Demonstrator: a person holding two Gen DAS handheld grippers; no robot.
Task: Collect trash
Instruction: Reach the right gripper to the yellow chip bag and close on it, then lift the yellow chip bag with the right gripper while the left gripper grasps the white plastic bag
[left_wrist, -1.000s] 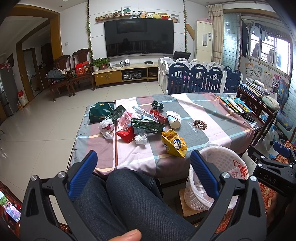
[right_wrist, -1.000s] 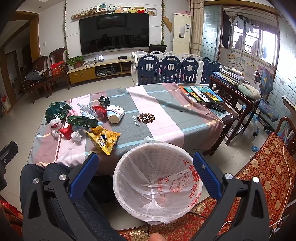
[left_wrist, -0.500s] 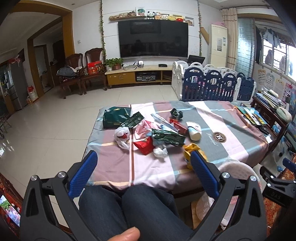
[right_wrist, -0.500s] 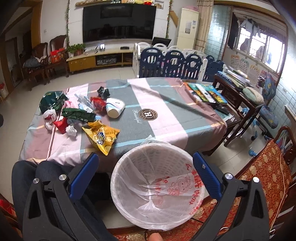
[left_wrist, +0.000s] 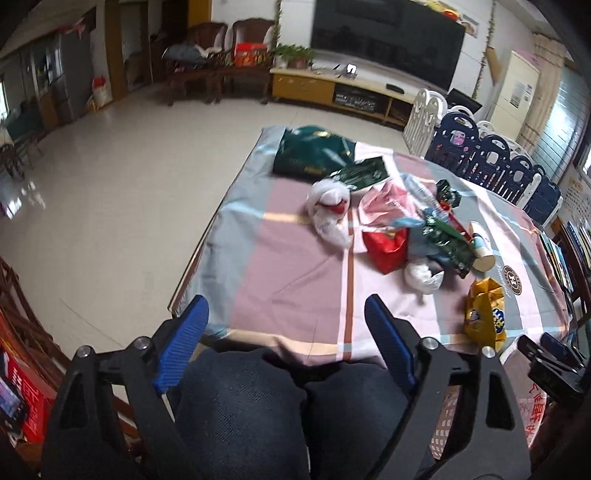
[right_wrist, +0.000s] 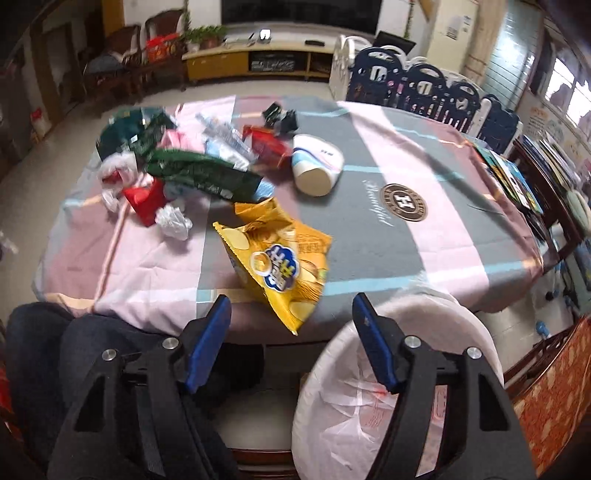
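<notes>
Jaws of both tools have just been closing, yet they stand apart with nothing between them: the left gripper hangs over the near edge of the table with its blue fingers wide, and the right gripper is somewhat narrower, its pads clear of everything. The table is covered by a cloth in pink, grey and pale-blue bands with a round emblem toward its right half. The trash lies in a loose heap on the left and far part of the cloth — a dark green bag, a knotted white plastic bag, a red wrapper, a long green packet, a crumpled white wad and a tipped paper cup. A yellow chip bag lies apart from the heap at the near edge, just ahead of the right gripper. A white basket lined with a plastic bag stands on the floor below that edge, partly behind the right finger. The person's knees in dark jeans fill the foreground. Beyond: pale tiled floor, a wall television over a yellow cabinet, wooden chairs to the left — and a blue-and-white playpen fence to the right.
</notes>
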